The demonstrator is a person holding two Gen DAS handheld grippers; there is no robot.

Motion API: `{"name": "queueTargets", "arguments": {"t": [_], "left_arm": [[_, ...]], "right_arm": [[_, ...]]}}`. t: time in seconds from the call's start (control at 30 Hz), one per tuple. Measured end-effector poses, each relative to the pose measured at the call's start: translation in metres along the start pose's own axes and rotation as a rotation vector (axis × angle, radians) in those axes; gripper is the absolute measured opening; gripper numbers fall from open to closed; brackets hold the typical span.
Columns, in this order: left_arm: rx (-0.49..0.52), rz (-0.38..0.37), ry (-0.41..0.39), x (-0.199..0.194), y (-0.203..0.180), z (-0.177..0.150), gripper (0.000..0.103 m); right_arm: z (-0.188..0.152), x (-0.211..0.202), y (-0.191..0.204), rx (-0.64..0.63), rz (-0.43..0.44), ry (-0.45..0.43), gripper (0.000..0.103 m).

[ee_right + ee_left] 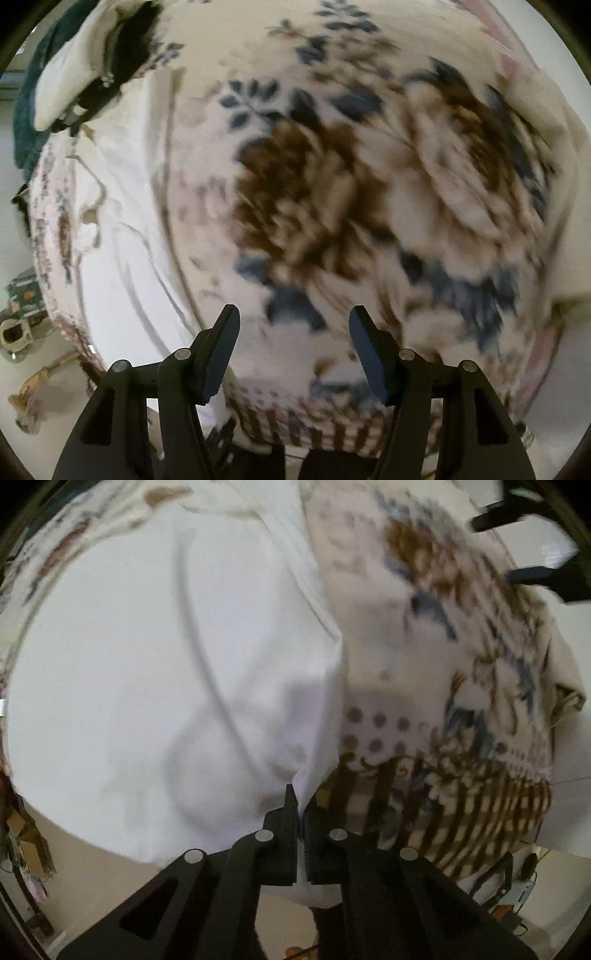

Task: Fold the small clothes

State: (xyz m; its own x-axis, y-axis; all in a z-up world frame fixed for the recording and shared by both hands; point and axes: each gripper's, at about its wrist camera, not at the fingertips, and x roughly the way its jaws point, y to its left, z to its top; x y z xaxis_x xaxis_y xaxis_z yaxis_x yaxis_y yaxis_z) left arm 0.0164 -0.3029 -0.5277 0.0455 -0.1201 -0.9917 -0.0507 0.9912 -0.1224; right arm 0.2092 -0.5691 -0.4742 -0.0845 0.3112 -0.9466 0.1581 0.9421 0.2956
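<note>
Left black two-finger gripper (300, 805) points down, jaws pressed together on an edge of the plain white cloth garment (147, 672); a sliver of white fabric shows pinched between the fingers and runs down behind them. The garment spreads flat over the left and middle of the left wrist view, with a faint curved seam line across it and a fold ridge running up from the pinch point. It lies on a fleecy cream blanket with brown and blue floral print (461, 657), which has a dotted band and a brown striped border near the gripper. Right black gripper (293, 354), blue-padded fingers, jaws spread apart, nothing between them, hangs over the flower print of the same blanket (332, 192); touching or not, cannot tell, view blurred. In the right wrist view the white garment (122, 266) sits at left, beside the left finger, apart from the pads. The right gripper's fingers also show at the top right edge of the left wrist view (517, 542), well apart from the pinch. Dark green cloth (26, 110) and a white piece lie at the far upper left corner of the blanket.
</note>
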Motion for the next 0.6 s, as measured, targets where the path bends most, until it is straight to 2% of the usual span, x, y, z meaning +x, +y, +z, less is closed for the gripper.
{"name": "queueTargets", "arguments": {"t": [0.23, 0.43, 0.5, 0.57, 0.6], "left_arm": [[-0.038, 0.025, -0.042, -0.048, 0.048, -0.012, 0.0], [-0.096, 0.028, -0.059, -0.054, 0.08, 0.005, 0.0], [-0.121, 0.024, -0.072, -0.057, 0.089, 0.009, 0.0], [-0.139, 0.02, -0.079, -0.057, 0.097, 0.012, 0.0], [-0.154, 0.013, -0.08, -0.058, 0.103, 0.012, 0.0]], "right_arm": [[0.104, 0.037, 0.052, -0.046, 0.18, 0.002, 0.064], [0.188, 0.081, 0.097, -0.028, 0.316, -0.004, 0.061], [0.204, 0.094, 0.113, -0.032, 0.322, -0.007, 0.046], [0.21, 0.102, 0.129, -0.048, 0.286, -0.001, 0.008], [0.211, 0.101, 0.139, -0.069, 0.251, -0.011, 0.004]]}}
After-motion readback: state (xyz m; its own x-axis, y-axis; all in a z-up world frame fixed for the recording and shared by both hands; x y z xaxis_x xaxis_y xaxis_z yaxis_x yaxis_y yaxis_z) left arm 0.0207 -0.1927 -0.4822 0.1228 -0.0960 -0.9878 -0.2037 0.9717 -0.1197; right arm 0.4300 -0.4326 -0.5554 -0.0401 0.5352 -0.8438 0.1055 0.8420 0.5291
